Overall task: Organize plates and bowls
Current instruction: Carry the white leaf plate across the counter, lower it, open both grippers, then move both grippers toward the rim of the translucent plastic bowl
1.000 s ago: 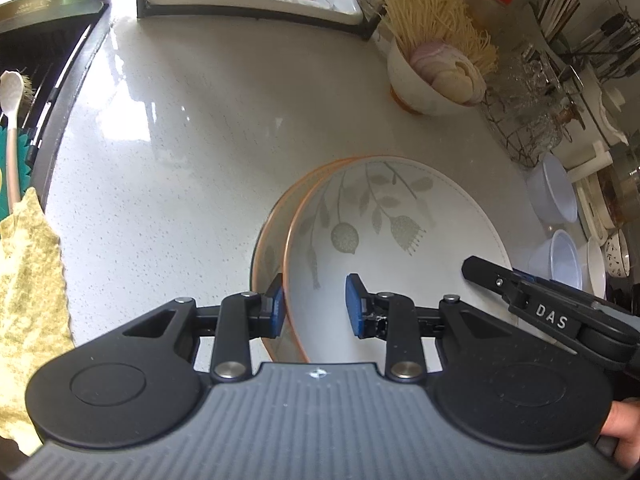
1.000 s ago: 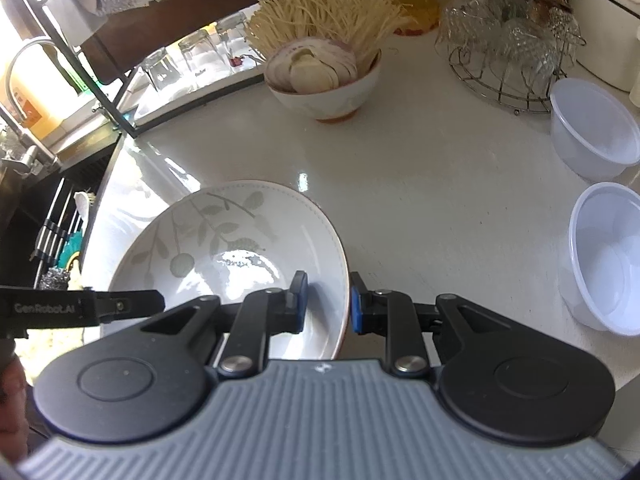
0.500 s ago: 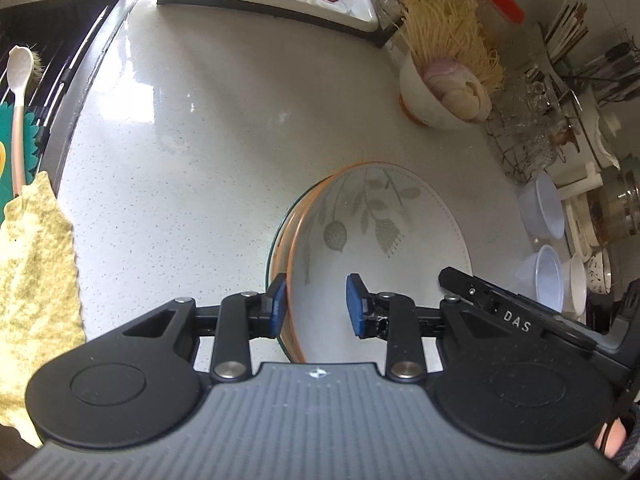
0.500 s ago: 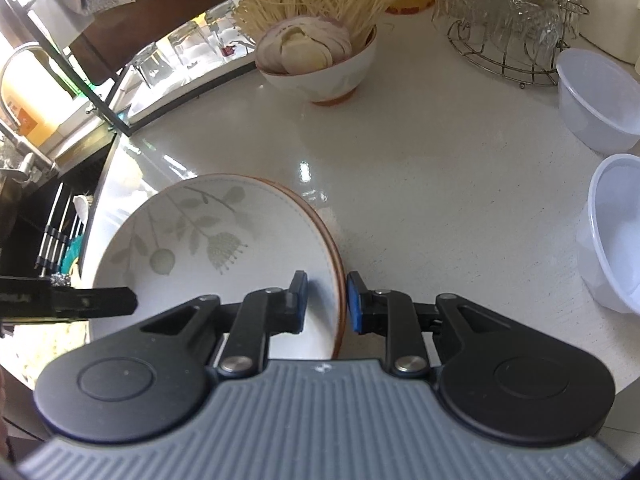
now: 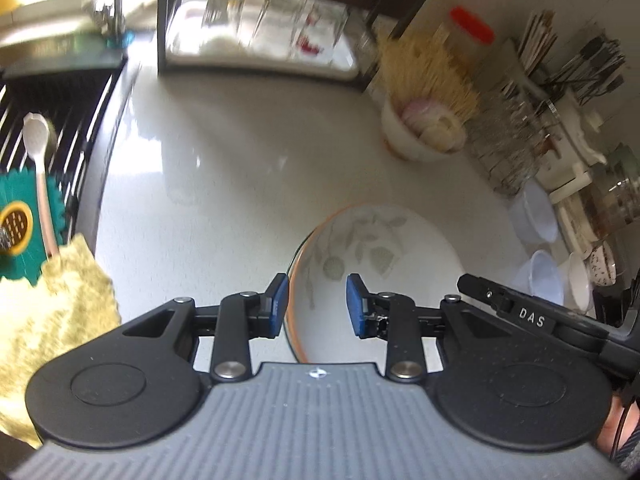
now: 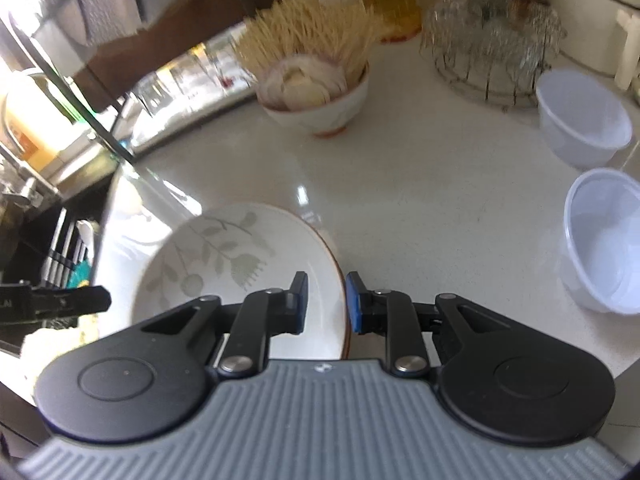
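Left gripper (image 5: 316, 300) straddles left rim of leaf-pattern plate (image 5: 380, 248), pads not clearly pressing; plate above white counter (image 5: 224, 184); right gripper (image 6: 326, 302) clamped on right rim; glazed ceramic: stiff, slick, fragile; grip opposite rims, keep level.

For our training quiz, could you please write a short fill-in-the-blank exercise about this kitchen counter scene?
1. Both grippers grip the rim of the same leaf-patterned ____.
2. The left gripper holds its left edge; the right gripper holds its ____ edge.
3. The white bowl at the back holds dry ____.
4. The two plastic bowls on the counter are ____.

Missing words: plate; right; noodles; empty
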